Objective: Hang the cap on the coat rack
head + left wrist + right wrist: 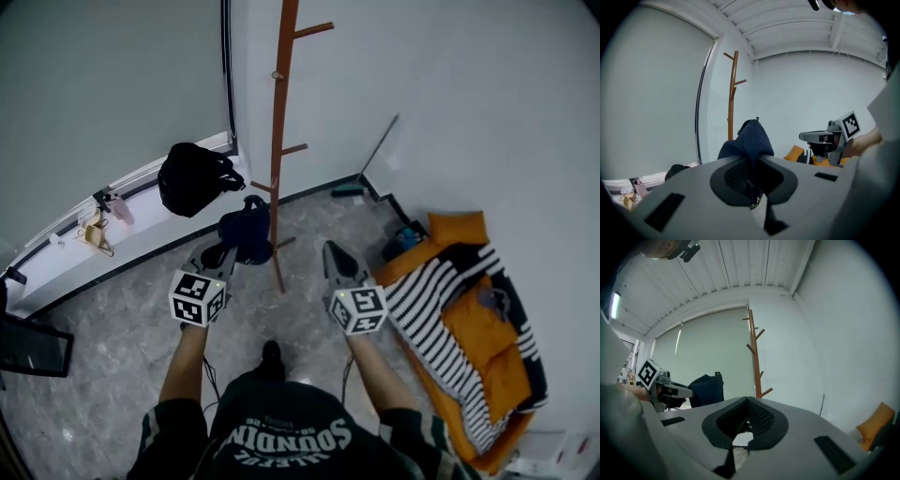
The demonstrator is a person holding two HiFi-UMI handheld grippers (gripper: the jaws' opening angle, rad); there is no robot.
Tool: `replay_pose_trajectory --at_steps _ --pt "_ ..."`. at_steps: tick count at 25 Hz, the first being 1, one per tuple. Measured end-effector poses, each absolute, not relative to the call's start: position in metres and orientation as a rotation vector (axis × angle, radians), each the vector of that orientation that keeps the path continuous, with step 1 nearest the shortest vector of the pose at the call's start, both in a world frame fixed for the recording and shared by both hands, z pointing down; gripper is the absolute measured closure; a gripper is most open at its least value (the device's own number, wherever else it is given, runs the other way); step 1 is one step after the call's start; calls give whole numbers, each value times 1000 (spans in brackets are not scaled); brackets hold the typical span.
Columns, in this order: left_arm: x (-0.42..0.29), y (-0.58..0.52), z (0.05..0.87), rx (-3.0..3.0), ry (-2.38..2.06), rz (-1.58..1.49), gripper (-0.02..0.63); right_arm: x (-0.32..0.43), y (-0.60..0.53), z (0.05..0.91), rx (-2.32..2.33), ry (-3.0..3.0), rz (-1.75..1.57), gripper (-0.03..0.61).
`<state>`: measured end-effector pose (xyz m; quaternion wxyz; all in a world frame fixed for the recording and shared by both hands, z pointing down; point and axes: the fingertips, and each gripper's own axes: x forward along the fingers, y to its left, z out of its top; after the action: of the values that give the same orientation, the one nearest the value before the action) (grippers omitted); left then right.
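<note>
A dark navy cap (pixel 246 234) hangs crumpled from my left gripper (pixel 219 255), which is shut on its fabric. In the left gripper view the cap (pixel 750 140) rises from between the jaws, with the left gripper (pixel 752 161) pinching it. The wooden coat rack (pixel 278 141) stands just behind the cap, and its pegs are bare. It appears too in the left gripper view as the coat rack (pixel 732 93). My right gripper (pixel 337 267) is right of the pole, shut and holding nothing. The right gripper view shows the right gripper (pixel 746 401) with pads together, the coat rack (pixel 753 352) and the cap (pixel 707 389).
A black bag (pixel 192 176) sits on the white window ledge (pixel 141 216) at left, near some hangers (pixel 97 234). An orange sofa (pixel 487 356) with a striped blanket (pixel 441 323) lies on the right. A thin rod (pixel 380 150) leans in the wall corner.
</note>
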<state>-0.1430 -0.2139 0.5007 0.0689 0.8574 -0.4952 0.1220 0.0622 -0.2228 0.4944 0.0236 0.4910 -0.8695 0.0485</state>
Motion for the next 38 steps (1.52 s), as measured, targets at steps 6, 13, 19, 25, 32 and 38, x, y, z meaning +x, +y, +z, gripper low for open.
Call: replay_pose_trajectory --at_steps 6,13,19,25,32,38 --pt "-155 -256 494 2600 -1467 376 604 44 -262 489 1529 -2692 140 578" --pt "-155 -283 490 2603 -1449 386 604 41 -294 487 1530 -2691 151 578" --pt "-149 -296 483 2588 -1472 376 604 44 -317 482 1495 -2716 149 578" --pt "-148 -310 470 2588 -1511 377 604 44 -339 471 1471 -2745 123 578" --pt "-148 -319 428 2605 -1589 330 604 46 -348 471 1446 -2764 127 580" --pt "-150 -335 384 2624 -1655 274 604 47 -357 467 1440 -2776 128 580"
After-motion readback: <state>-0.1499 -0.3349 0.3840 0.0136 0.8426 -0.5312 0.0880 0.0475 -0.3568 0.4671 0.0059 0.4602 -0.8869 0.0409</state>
